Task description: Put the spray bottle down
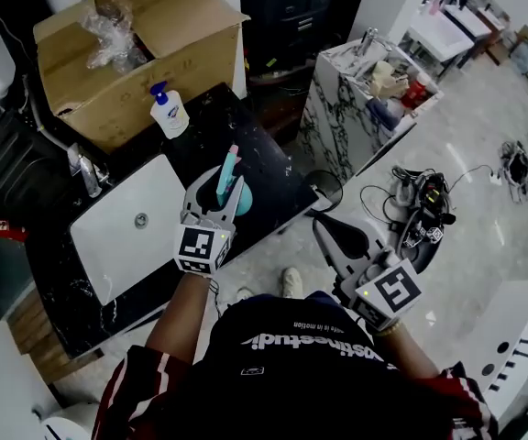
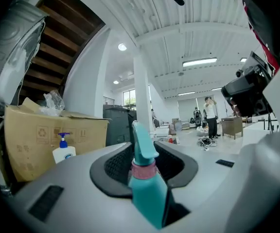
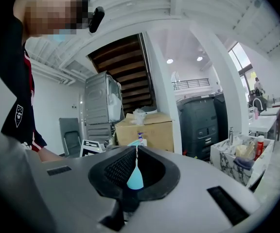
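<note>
— How is my left arm posed?
— I have the left hand-held gripper (image 1: pixel 220 200) stretched out level over the black bench (image 1: pixel 273 186), just beside the white sink (image 1: pixel 126 232). It pinches the teal spray bottle (image 1: pixel 228 174) upright, nozzle on top.
— Is the base touching down?
— I can't tell. From the head view the jaws cover it, and the left gripper view cuts it off.
— And my right?
— The right hand-held gripper (image 1: pixel 324 225) is over the floor (image 1: pixel 466 136), tips pressed together, holding nothing. Only its own view shows a teal sliver through the slit.

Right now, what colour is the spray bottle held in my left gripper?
Teal spray bottle with a pink collar; clearest in the left gripper view.
</note>
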The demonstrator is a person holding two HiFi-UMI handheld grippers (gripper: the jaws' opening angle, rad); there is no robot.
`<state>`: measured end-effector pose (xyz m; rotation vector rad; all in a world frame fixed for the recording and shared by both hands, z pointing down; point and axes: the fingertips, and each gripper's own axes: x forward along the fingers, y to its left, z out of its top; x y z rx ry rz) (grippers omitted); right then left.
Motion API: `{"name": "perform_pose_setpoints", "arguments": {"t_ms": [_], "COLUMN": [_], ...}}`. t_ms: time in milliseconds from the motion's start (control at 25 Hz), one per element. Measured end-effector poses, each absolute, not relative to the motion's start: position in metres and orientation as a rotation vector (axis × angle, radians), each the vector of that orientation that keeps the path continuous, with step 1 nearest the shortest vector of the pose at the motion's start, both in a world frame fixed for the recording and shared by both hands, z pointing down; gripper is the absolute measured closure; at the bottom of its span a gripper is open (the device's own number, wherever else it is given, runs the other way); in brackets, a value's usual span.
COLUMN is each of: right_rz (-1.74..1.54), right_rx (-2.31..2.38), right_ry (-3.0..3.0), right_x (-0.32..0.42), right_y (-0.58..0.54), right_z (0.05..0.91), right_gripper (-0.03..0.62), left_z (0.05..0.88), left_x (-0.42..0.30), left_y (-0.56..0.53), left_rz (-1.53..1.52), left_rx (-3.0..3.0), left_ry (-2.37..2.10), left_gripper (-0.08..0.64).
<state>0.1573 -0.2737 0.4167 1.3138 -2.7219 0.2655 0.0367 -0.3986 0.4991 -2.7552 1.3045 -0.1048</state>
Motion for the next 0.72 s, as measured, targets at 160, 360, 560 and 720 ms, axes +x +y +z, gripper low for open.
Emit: {"name": "perform_pose_setpoints", "arguments": {"t_ms": [160,360,560,720], "right_rz": [0.268,0.278,0.274,0.266], "right_rx": [1.355,1.38,1.365,1.343], "right_ry": [-2.706,-2.687,-2.696,-2.711], "right_x": [0.169,0.178,0.178,0.174], "right_y": [-0.269,-0.266,-0.266,-0.267], "right_z": [0.419,0.421,0.419,0.416], "right_gripper": [0.549,0.549,0.549,0.549], "left_z": [0.516,0.531,0.531,0.528], "left_x": [0.045,0.047,0.048,0.048], "left_y": [-0.409,-0.411,-0.41,-0.409], "left_rz": [-0.133,-0.145,-0.128,-0.141], "left_rx": [-2.733,-2.753,-2.769,-2.794], "left_ry": [1.305,1.327,1.341,1.334], "left_gripper": [0.411,0.411,0.408,0.405]}}
